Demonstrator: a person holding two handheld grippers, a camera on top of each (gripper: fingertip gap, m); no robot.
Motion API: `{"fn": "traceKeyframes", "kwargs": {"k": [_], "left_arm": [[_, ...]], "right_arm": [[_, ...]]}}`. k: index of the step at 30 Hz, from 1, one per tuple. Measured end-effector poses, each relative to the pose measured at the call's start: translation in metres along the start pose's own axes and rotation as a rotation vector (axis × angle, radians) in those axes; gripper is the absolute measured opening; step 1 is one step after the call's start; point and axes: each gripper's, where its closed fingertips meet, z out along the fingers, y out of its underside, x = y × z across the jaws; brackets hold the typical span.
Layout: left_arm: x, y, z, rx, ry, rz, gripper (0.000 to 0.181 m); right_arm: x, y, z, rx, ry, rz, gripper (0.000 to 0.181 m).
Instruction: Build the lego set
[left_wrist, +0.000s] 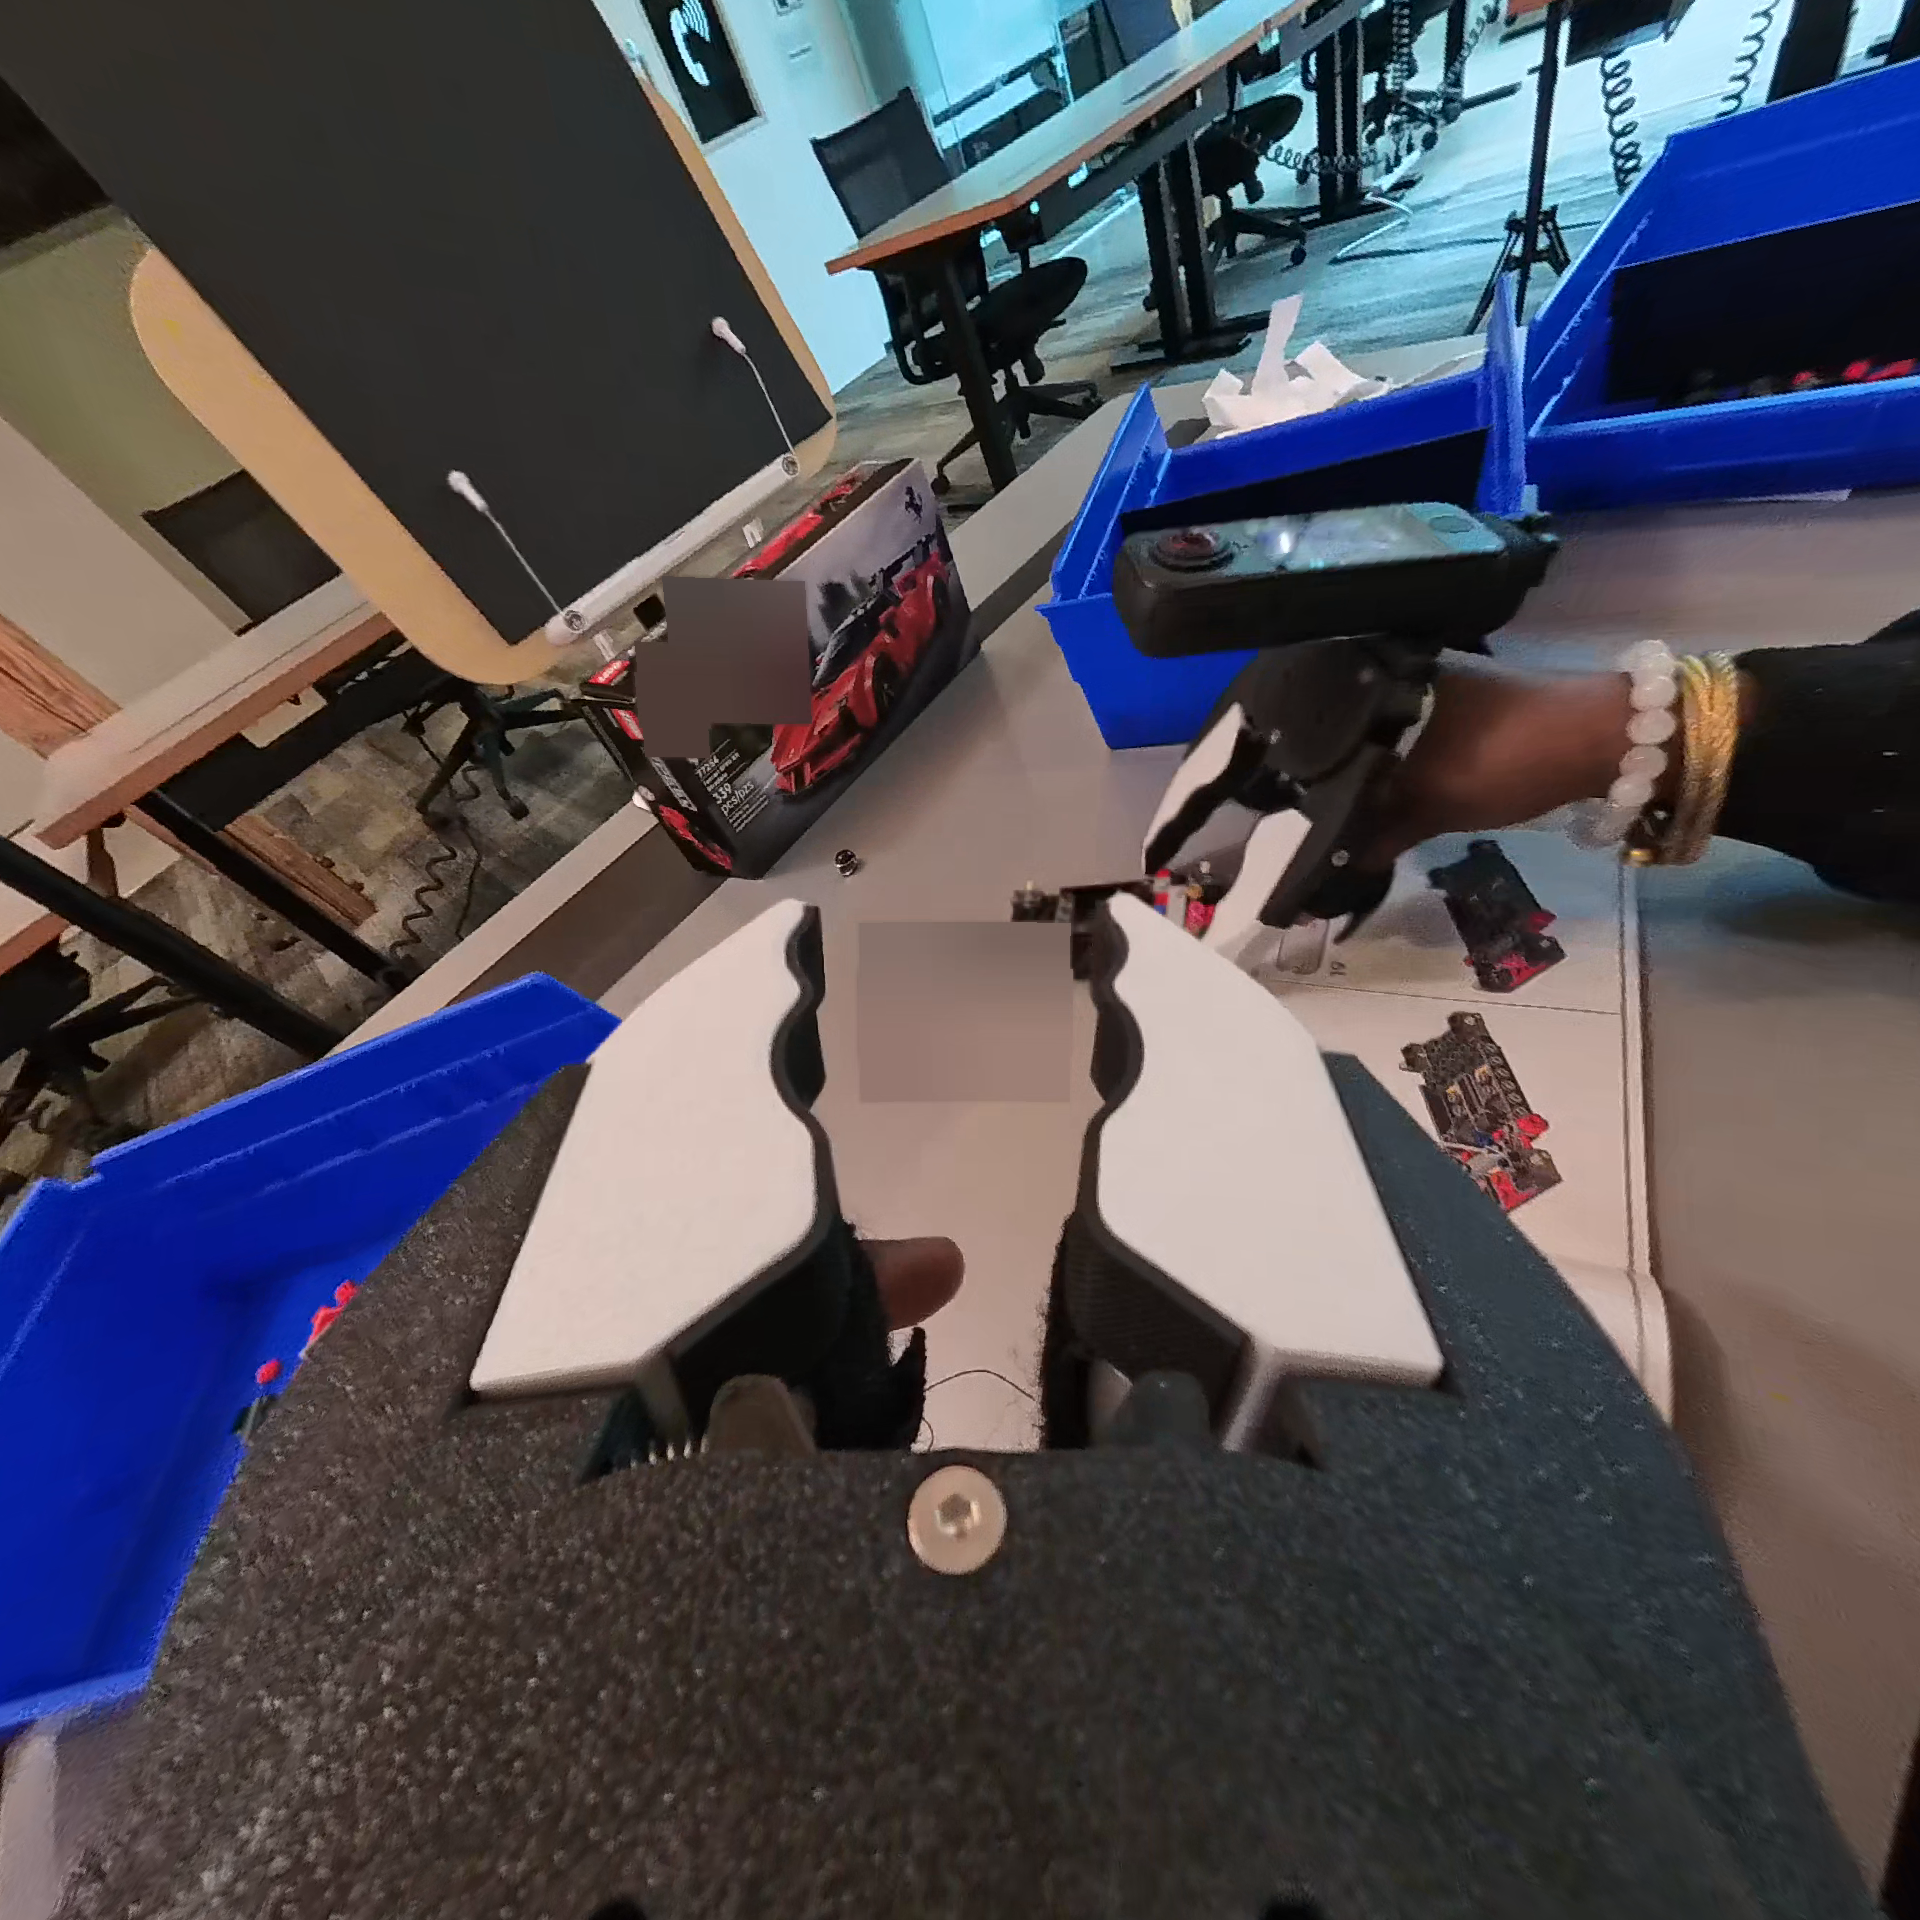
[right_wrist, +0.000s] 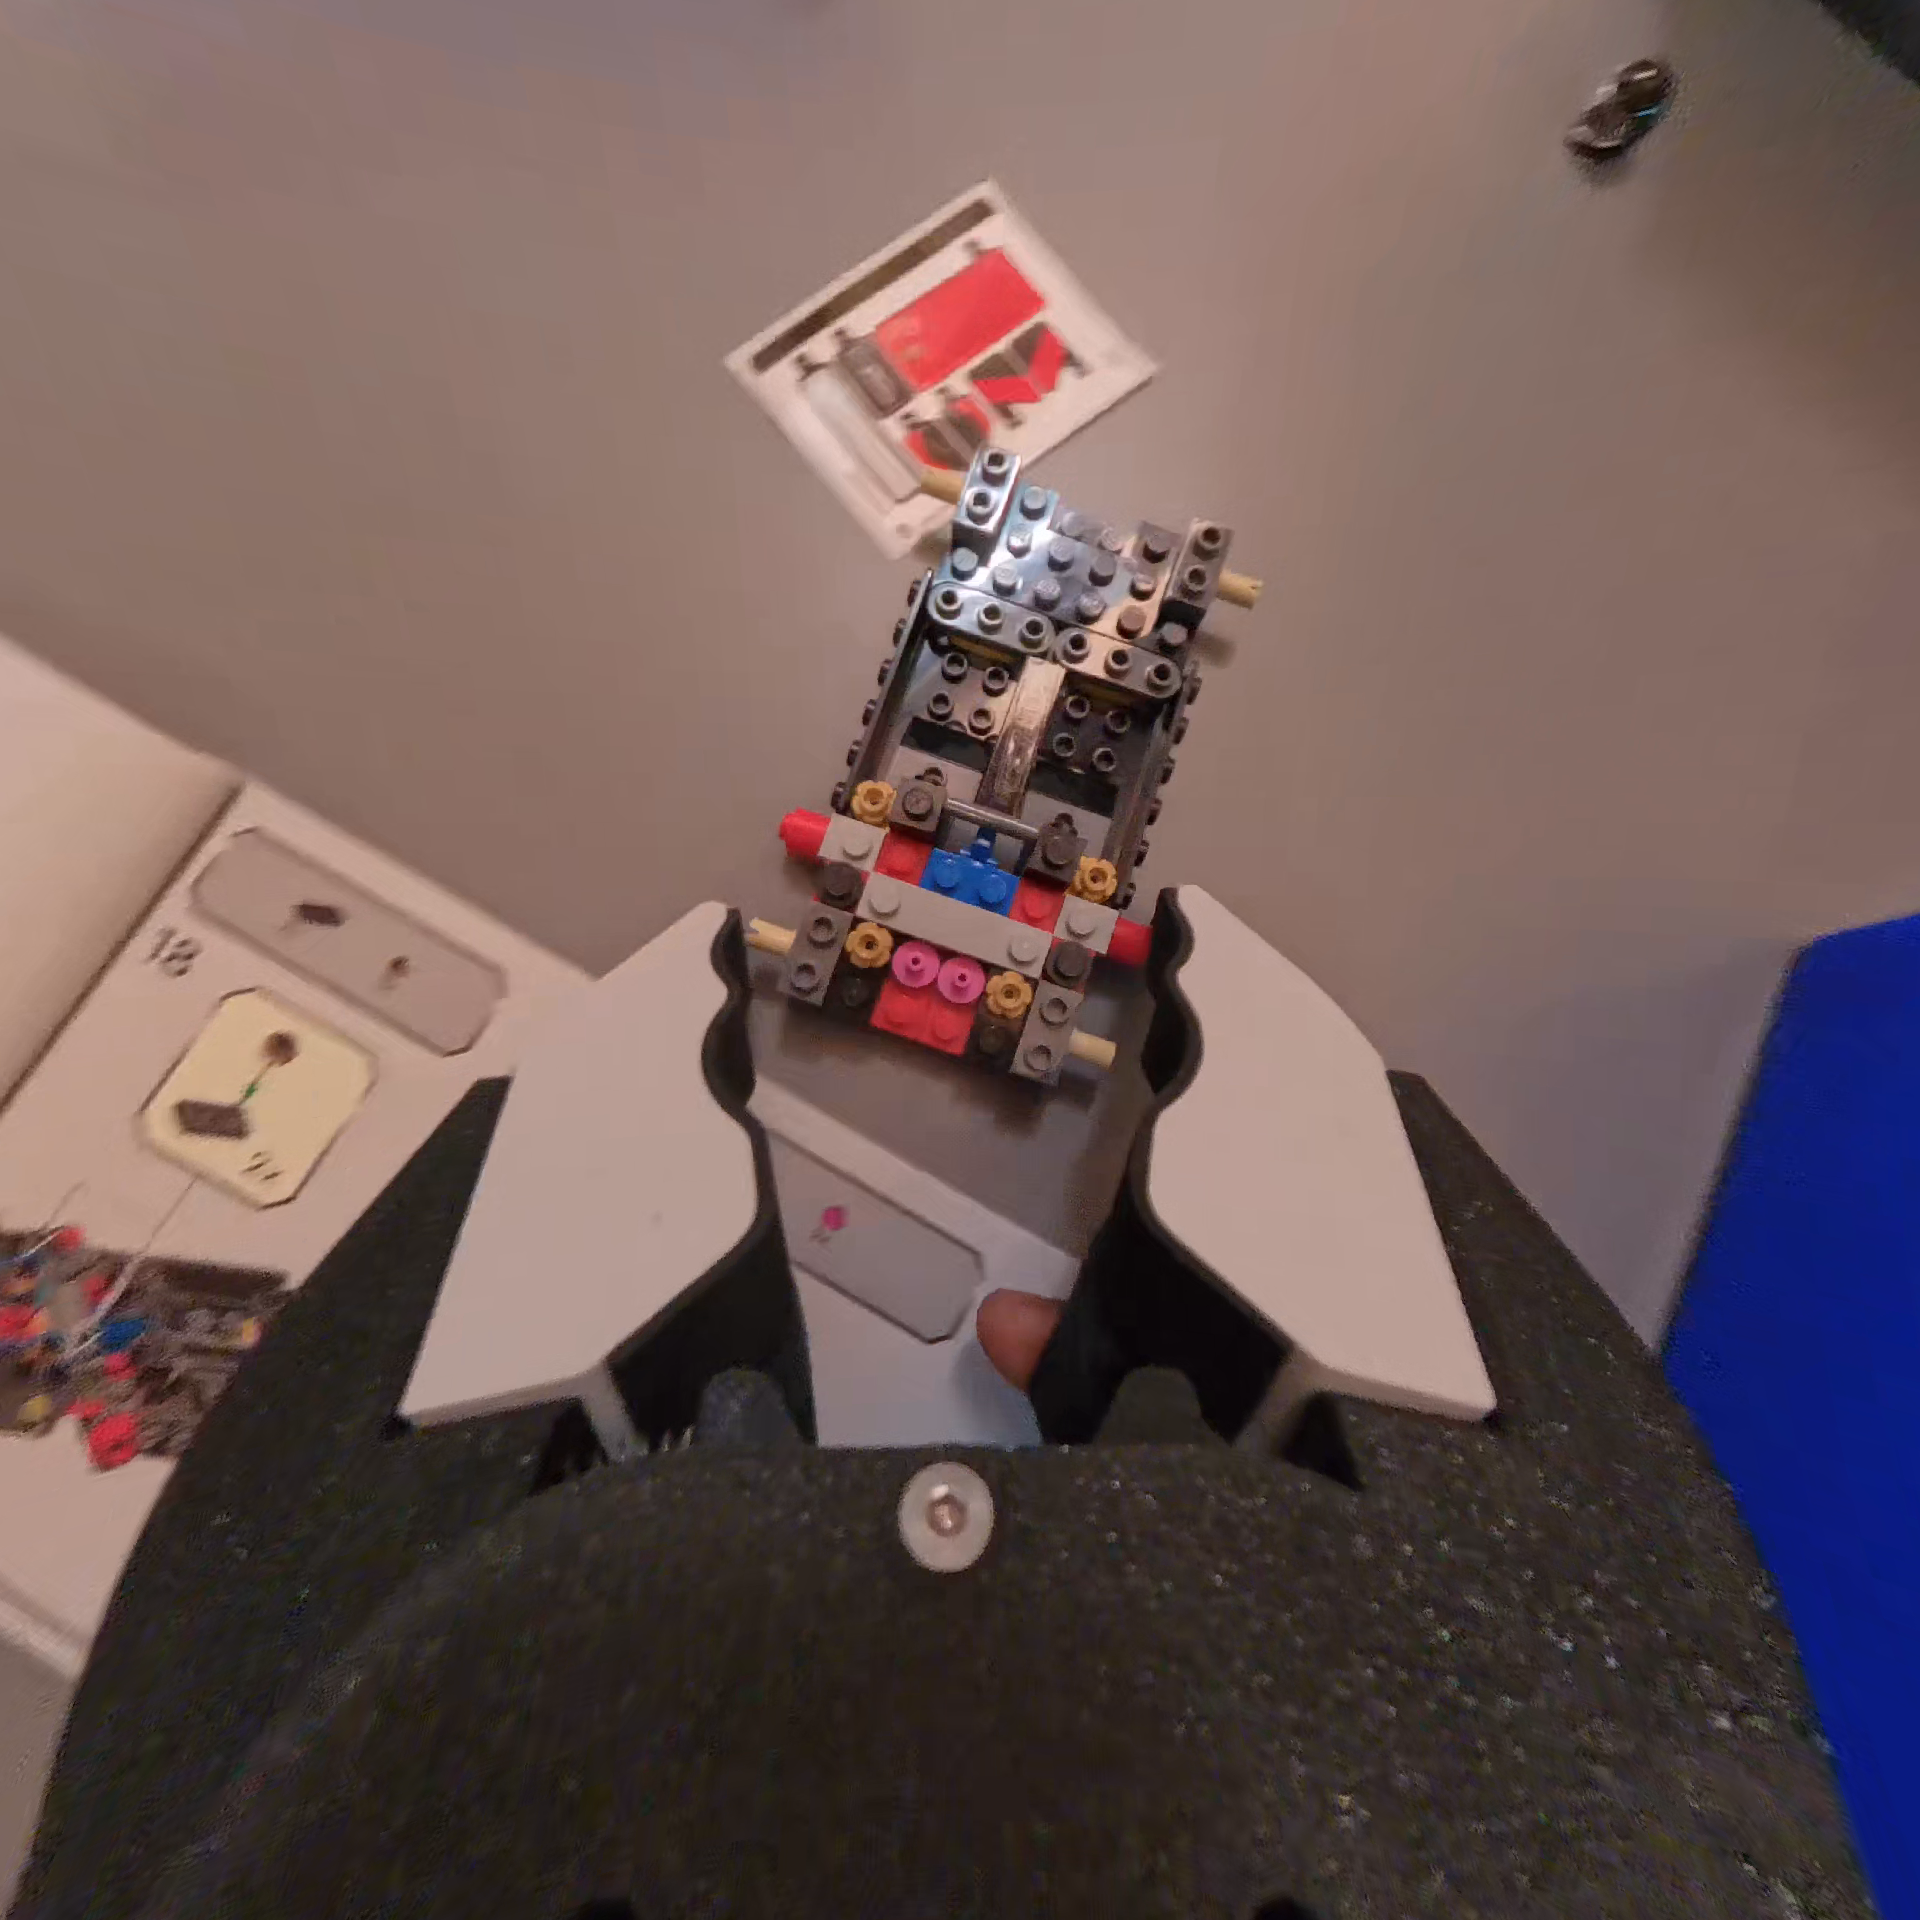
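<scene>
The right gripper (right_wrist: 951, 961) was spread around the near end of the lego chassis (right_wrist: 1023, 758) on the grey table (right_wrist: 416, 468), long axis pointing away toward the sticker sheet (right_wrist: 940, 353). The left gripper (left_wrist: 961, 951) hung open, empty.

Looks like an open office. The grey desk (left_wrist: 1018, 790) runs off toward long wood-topped tables (left_wrist: 1049, 177) on black legs, with black rolling chairs (left_wrist: 997, 312) tucked around them. Floor is patchy grey carpet tile (left_wrist: 343, 831). Off the desk's far left edge a big dark board with a tan rounded border (left_wrist: 416, 291) leans in. Bright, cool light at the back.
</scene>
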Motion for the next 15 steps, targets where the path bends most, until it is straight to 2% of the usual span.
{"fn": "traceKeyframes", "kwargs": {"k": [2,4,6,8,9,11,13,15], "left_arm": [[0.000,0.004,-0.004,-0.026,0.009,-0.007,0.048],[0.000,0.010,-0.008,-0.076,0.011,0.015,0.047],[-0.004,0.016,-0.011,-0.123,-0.008,0.033,0.047],[-0.007,0.018,-0.013,-0.148,-0.020,0.035,0.047],[-0.006,0.017,-0.013,-0.148,-0.016,0.037,0.045],[-0.001,0.013,-0.013,-0.141,0.016,0.029,0.038],[0.006,0.011,-0.010,-0.145,0.061,0.011,0.029],[0.011,0.008,-0.006,-0.132,0.082,0.011,0.021]], "right_arm": [[0.005,0.001,-0.009,0.011,0.022,-0.001,0.081],[-0.006,0.000,-0.031,0.090,-0.020,-0.014,0.081],[-0.025,0.014,-0.054,0.140,-0.103,-0.072,0.070],[-0.038,0.038,-0.070,0.129,-0.162,-0.170,0.042],[-0.039,0.049,-0.074,0.129,-0.147,-0.225,0.025],[-0.034,0.074,-0.075,0.091,-0.073,-0.270,0.010],[-0.040,0.086,-0.080,0.097,-0.093,-0.171,0.000],[-0.047,0.094,-0.086,0.101,-0.112,-0.010,0.000]]}}
